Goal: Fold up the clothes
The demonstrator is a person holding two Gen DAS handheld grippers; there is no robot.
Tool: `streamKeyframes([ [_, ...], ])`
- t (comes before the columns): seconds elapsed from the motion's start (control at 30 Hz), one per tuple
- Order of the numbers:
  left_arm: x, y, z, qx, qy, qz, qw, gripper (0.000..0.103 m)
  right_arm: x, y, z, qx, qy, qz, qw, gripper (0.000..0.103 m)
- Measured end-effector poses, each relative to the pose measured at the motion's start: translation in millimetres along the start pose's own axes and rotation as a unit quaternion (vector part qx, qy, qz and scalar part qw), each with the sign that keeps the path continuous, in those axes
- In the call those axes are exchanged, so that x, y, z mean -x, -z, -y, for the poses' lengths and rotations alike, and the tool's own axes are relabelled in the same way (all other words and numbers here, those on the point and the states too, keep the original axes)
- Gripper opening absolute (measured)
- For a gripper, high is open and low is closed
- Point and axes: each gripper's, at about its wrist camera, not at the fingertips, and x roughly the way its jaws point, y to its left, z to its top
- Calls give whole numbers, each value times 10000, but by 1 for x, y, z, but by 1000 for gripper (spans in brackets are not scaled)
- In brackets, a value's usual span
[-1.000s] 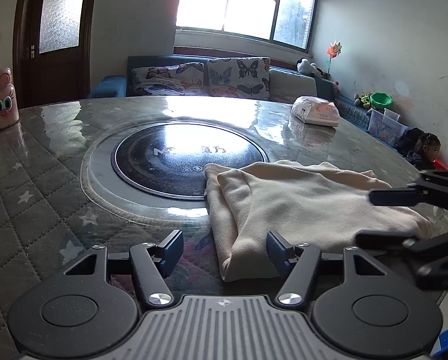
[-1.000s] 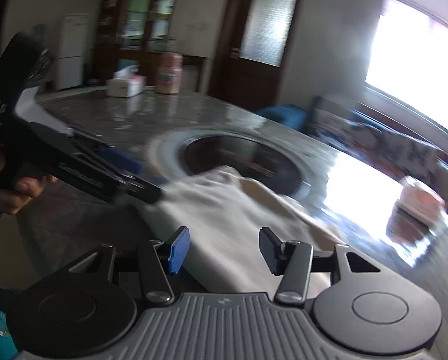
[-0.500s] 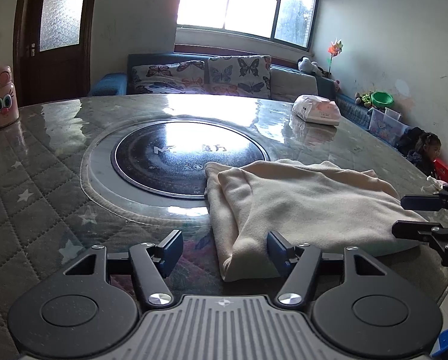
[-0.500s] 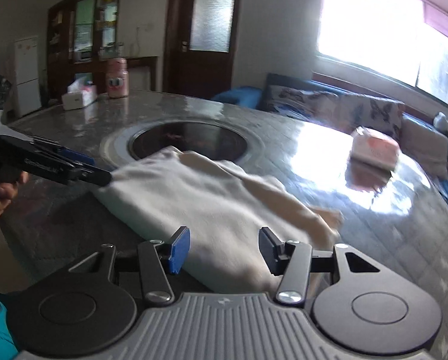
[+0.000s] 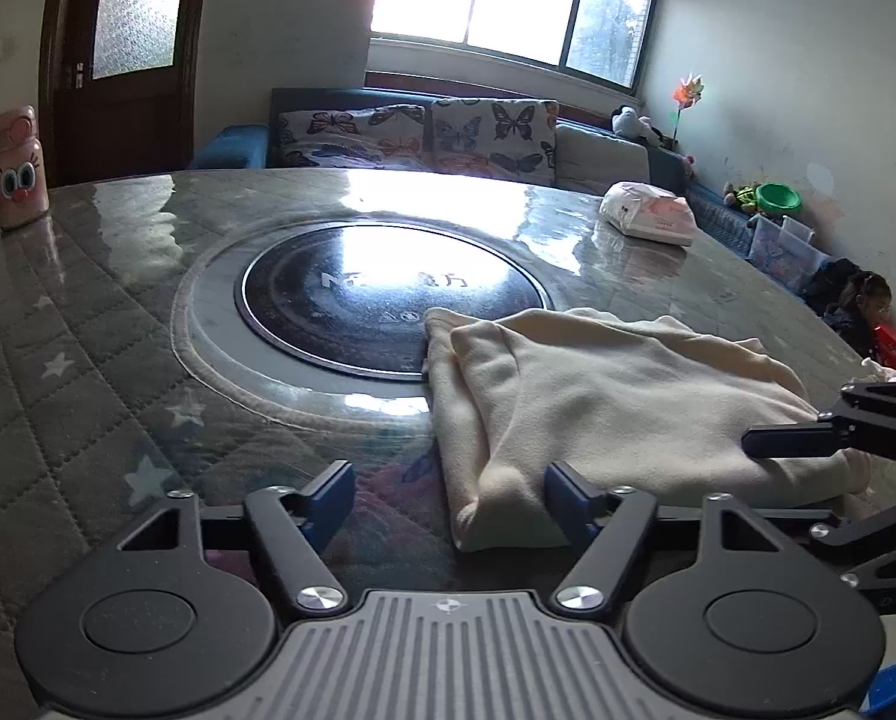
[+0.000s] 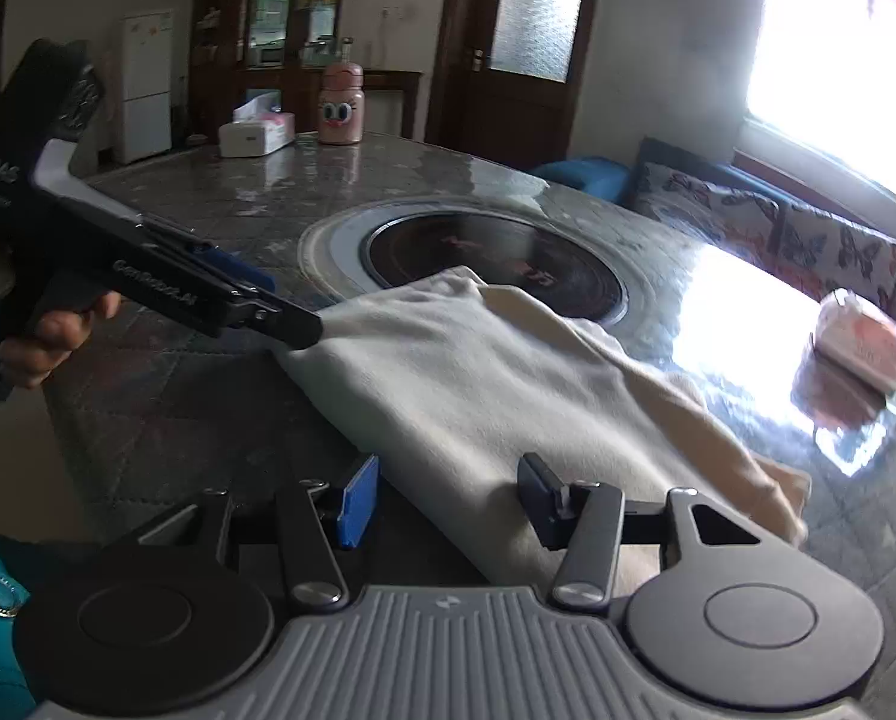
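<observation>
Garment: a cream garment [image 5: 616, 396], folded into a rough rectangle, lies flat on the counter [image 5: 87, 324] near its front edge; its far corner overlaps the rim of the round dark glass plate [image 5: 351, 300] set in the counter's middle.
Left tool: the left tool [image 5: 444, 495] is spread wide at the garment's near left corner; the folded edge sits between its blue pads, the right pad touching the cloth.
Right tool: the right tool [image 6: 448, 501] is spread wide over the garment's other end, with the cloth edge between its pads.
Left hand: the left hand [image 6: 51, 339] grips the left tool's handle.
Counter items: a pink cartoon bottle [image 5: 18, 171] and a tissue box [image 6: 255, 132] stand at the far side; a white plastic packet [image 5: 646, 213] lies well apart from the garment.
Beyond: a sofa with butterfly cushions [image 5: 411, 129] under the window.
</observation>
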Motion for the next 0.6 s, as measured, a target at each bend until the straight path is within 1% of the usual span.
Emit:
streamKeyframes([
  [0.07, 0, -2, 1, 1, -69, -17, 10000, 86, 1, -4, -1, 66, -24, 16, 10000, 52],
  [0.27, 1, -4, 2, -5, -118, -4, 9999, 102, -5, -16, -14, 358, -208, 48, 9991, 57],
  [0.4, 1, -8, -2, 83, -77, -23, 9999, 103, -11, -24, -26, 577, -345, 79, 9977, 58],
  [0.5, 1, -12, -10, 229, -19, -64, 9997, 103, -16, -28, -32, 712, -369, 74, 9968, 57],
  [0.6, 1, -18, -25, 661, 79, -207, 9976, 103, -22, -34, -40, 869, -408, 68, 9954, 55],
])
